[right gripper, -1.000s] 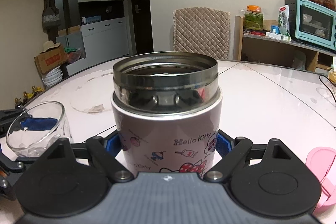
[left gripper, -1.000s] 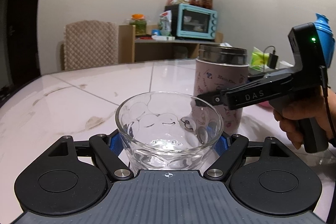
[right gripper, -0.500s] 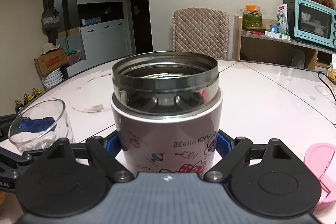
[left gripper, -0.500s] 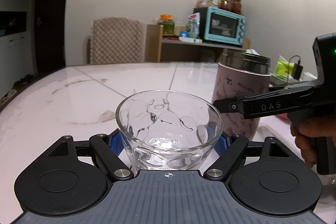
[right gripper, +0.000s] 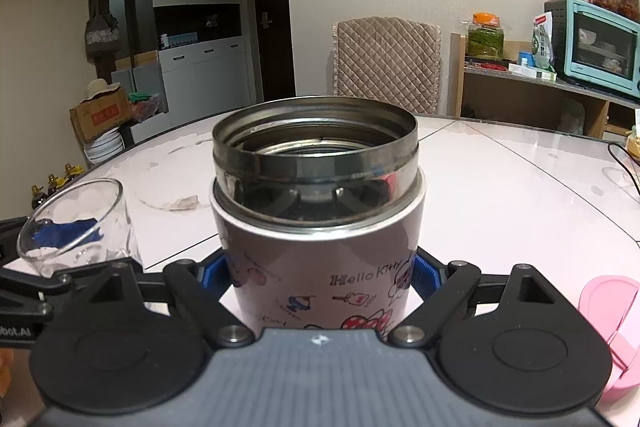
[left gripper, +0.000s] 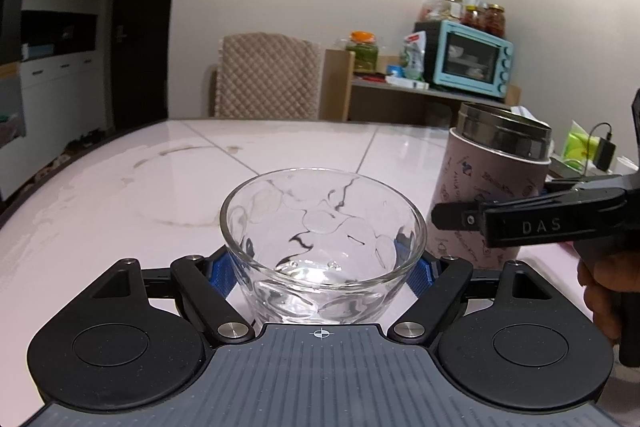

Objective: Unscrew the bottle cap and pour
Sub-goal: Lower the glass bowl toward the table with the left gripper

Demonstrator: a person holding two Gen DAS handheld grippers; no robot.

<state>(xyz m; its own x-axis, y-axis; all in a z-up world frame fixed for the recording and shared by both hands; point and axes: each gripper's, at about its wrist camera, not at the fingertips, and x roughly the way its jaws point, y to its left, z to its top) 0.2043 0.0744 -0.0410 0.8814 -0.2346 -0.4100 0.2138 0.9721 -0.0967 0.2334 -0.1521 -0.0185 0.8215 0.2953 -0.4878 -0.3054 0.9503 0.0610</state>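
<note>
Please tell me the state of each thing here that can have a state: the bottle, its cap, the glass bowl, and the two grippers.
Bottle: open, cap off, tilted slightly toward the bowl.
Pink cap: off, lying on the table.
Glass bowl: upright, almost empty, only a few drops inside.
Left gripper: jaws shut on the glass bowl.
Right gripper: jaws shut on the bottle.

Pink lid (right gripper: 610,323) cut by right edge; bowl (left gripper: 322,247) base hidden (behind gripper body).

Black gripper (left gripper: 322,263), blue pads (left gripper: 420,273), silver screws.
</note>
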